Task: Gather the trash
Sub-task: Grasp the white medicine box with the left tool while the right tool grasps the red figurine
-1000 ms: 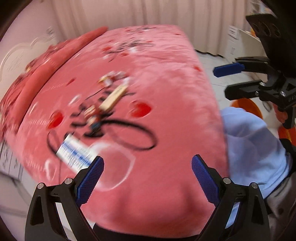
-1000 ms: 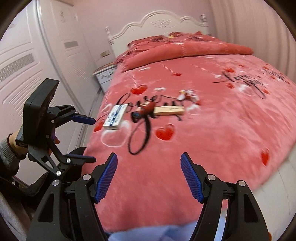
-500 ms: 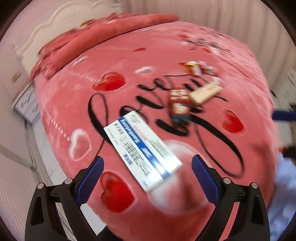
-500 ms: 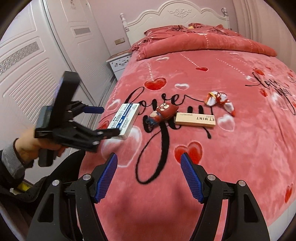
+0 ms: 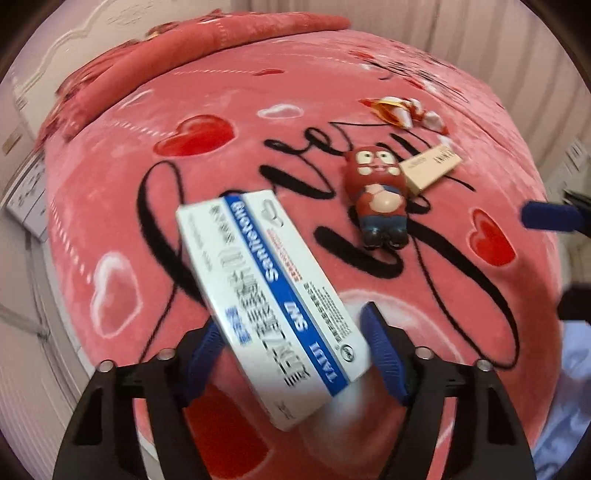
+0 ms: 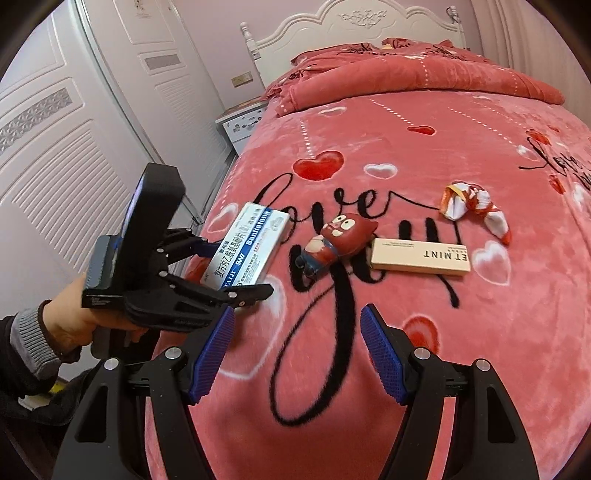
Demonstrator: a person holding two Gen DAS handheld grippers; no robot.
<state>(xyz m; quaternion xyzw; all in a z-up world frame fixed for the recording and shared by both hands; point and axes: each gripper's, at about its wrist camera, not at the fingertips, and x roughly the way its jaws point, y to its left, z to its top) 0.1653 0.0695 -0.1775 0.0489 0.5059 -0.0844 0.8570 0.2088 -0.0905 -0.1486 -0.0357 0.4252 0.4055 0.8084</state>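
A white and blue medicine box lies tilted near the bed's left edge, its near end between the fingers of my left gripper. The jaws are closing, and both blue pads touch the box's sides. From the right wrist view the left gripper holds the box low over the blanket. A red toy figure, a beige carton and a crumpled wrapper lie further right. My right gripper hangs open above the blanket, nothing between its fingers.
The pink blanket covers the bed, with a folded quilt by the white headboard. A nightstand and white wardrobe doors stand left of the bed. A person's hand holds the left gripper.
My left gripper has come down onto the medicine box and its jaws have narrowed around it. My right gripper has moved closer over the bed, towards the toy and carton.
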